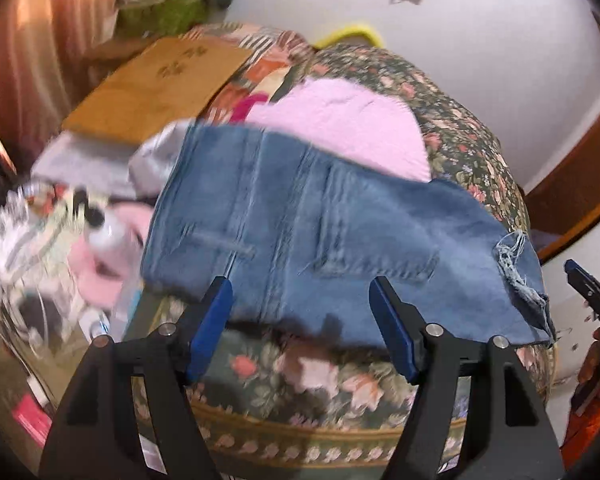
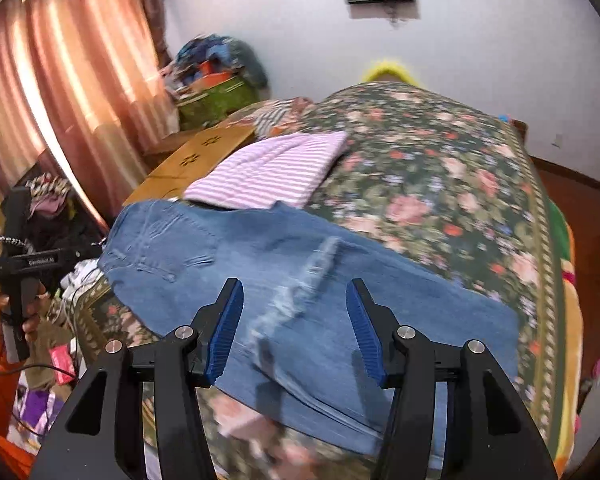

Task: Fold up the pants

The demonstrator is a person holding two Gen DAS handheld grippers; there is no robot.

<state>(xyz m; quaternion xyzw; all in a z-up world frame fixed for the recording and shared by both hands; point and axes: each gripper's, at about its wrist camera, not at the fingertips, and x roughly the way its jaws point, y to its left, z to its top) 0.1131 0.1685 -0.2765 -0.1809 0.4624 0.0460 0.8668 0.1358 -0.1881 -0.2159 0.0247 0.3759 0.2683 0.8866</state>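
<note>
both grippers hung empty over the jeans (image 1: 300, 220)
left gripper (image 1: 300, 300) wide, right gripper (image 2: 296, 300) narrower; best to pinch both layers at an edge.

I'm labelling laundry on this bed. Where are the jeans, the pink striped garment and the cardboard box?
jeans (image 2: 228, 256): right wrist view, on the plain denim near the seat.
pink striped garment (image 2: 272, 170): right wrist view, middle of its striped face.
cardboard box (image 1: 152, 84): left wrist view, on its flat brown top.
</note>
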